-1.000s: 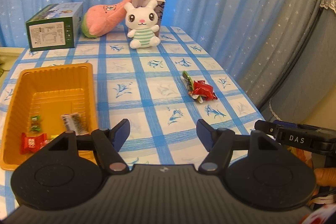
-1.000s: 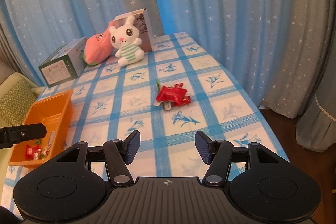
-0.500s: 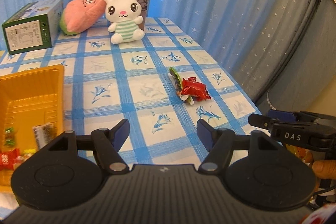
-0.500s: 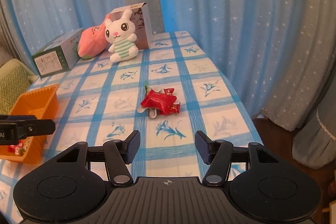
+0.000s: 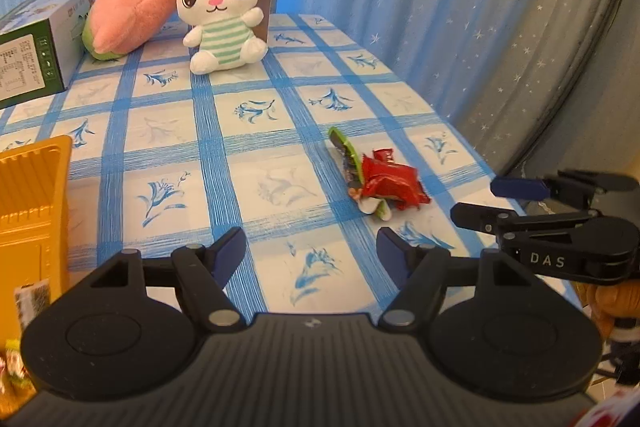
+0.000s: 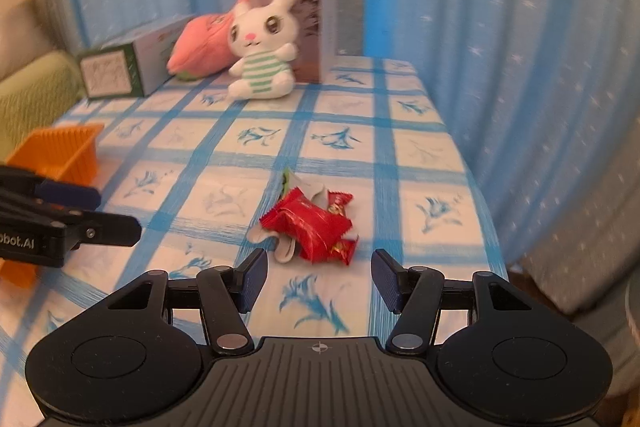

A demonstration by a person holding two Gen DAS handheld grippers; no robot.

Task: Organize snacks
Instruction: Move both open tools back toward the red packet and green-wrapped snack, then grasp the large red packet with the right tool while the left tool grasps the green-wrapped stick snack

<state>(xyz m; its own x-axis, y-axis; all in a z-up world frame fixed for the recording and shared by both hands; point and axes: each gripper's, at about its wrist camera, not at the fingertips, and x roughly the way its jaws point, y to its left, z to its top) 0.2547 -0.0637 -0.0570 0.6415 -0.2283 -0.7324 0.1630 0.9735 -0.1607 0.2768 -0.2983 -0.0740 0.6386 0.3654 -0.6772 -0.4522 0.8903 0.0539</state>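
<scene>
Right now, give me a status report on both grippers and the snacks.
Left gripper and right gripper: jaws open, empty. Red snack packets piled on the tablecloth, just ahead of the right jaws. Orange tray already holds some snacks. Nothing blocking the pile.

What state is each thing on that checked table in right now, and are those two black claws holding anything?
Left gripper: open, empty.
Right gripper: open, empty, just short of the snacks.
Red foil snack packets: heaped loose on the tablecloth.
Orange plastic tray: upright, some snacks inside.
White plush rabbit: sitting upright.
Green cardboard box: lying on its side.
</scene>
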